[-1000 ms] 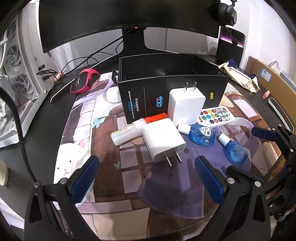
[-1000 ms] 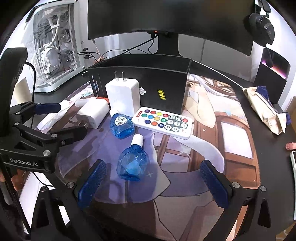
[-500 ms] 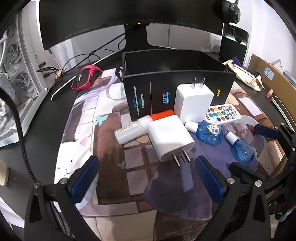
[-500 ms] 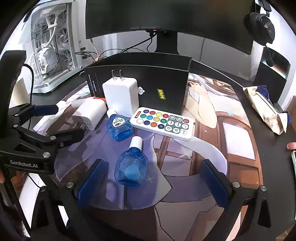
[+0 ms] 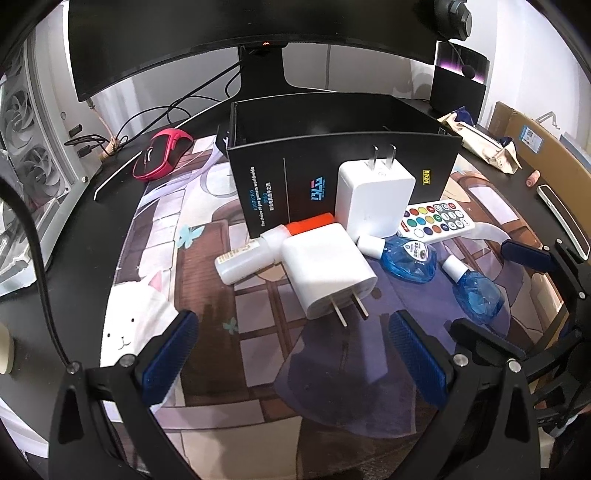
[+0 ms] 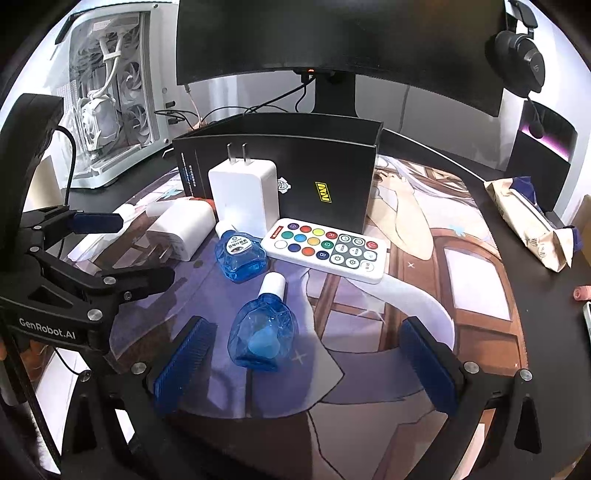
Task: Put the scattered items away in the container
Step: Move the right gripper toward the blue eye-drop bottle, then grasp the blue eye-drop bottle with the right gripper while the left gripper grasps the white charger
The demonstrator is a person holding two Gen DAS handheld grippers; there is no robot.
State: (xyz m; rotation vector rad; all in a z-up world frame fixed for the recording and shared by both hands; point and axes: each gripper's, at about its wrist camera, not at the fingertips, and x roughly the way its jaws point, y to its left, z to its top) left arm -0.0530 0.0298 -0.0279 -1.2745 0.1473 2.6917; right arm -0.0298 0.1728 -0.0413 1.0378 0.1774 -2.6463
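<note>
Both spread hand-held grippers (image 5: 291,354) (image 6: 306,362) hover over an illustrated desk mat (image 6: 461,266) below a monitor (image 6: 332,33).

Half-seen things on the desk
The box (image 5: 332,162) hides its inside behind its front wall; the flat charger (image 5: 325,269) covers part of the orange-capped bottle (image 5: 258,247); bottle labels too small to read.

Black desk (image 5: 92,236), illustrated mat (image 5: 207,295) on it; black box (image 5: 332,147), chargers, bottles atop
</note>
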